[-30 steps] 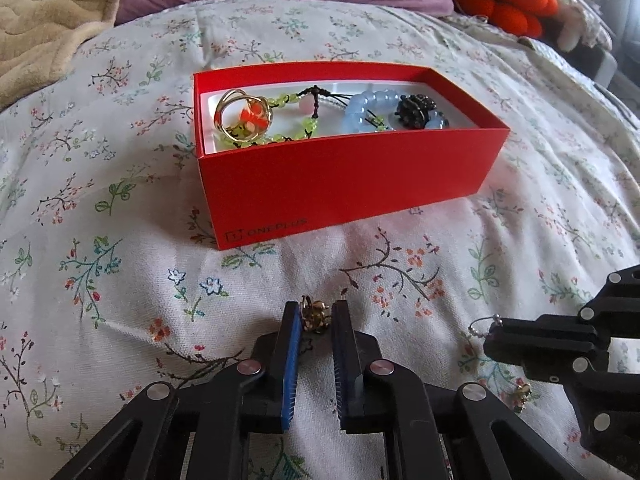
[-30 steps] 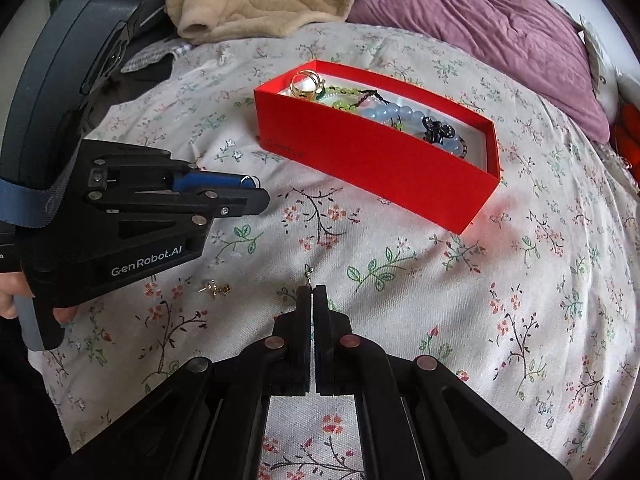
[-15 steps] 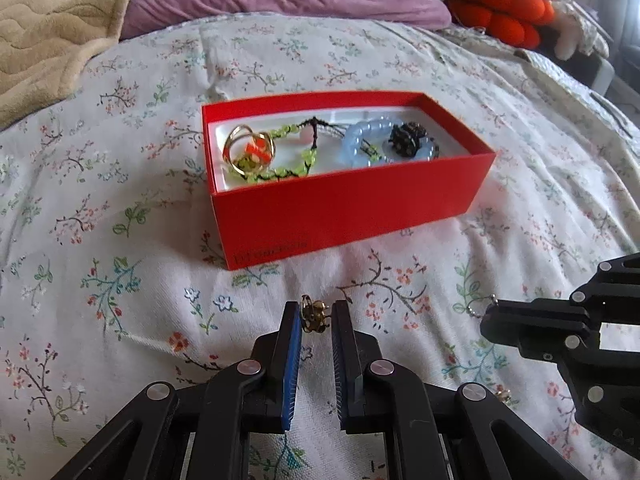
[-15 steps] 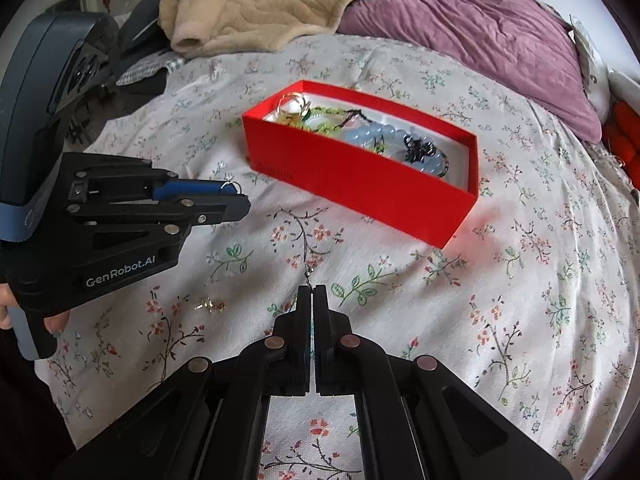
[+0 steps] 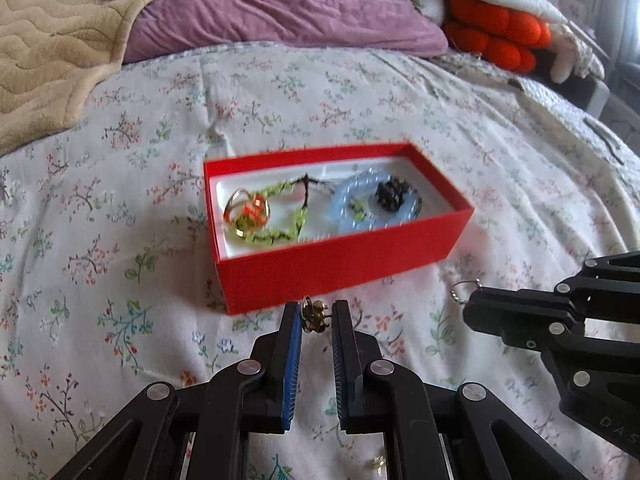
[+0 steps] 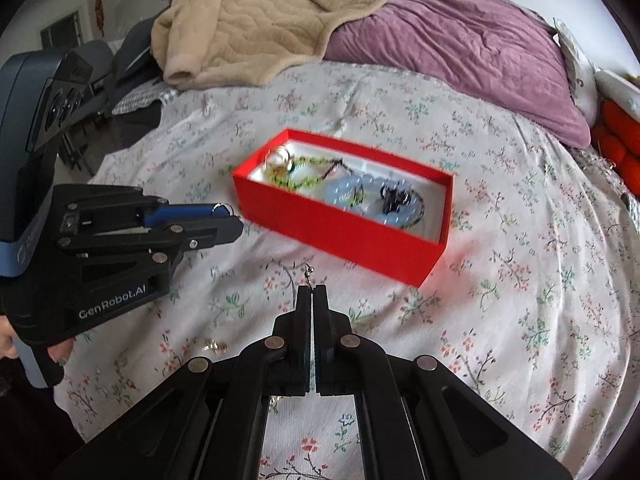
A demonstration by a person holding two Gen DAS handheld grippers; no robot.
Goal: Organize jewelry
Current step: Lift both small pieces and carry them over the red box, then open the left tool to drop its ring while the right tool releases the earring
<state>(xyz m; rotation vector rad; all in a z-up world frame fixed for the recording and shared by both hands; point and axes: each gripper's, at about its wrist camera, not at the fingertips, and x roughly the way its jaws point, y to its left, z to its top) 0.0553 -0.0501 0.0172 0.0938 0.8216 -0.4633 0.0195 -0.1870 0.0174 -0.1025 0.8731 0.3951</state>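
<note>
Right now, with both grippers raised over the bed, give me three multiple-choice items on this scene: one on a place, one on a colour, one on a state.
1. Where does the pale blue bead bracelet lie?
A. on the bedspread
B. inside the red box
C. on the purple pillow

2. What colour are the box's outer walls?
A. red
B. white
C. green

3. How do the right gripper's fingers stand?
A. wide apart, holding nothing
B. pressed together on a thin wire hook
C. clamped on the box rim

Answers
1. B: the bracelet rests on the box's white liner, beside the green bead strand.
2. A: every outer wall shows red in both views.
3. B: the fingers meet with hardly a gap, and the hook sticks out past their tips.

The left gripper likewise holds a small gold piece.
</note>
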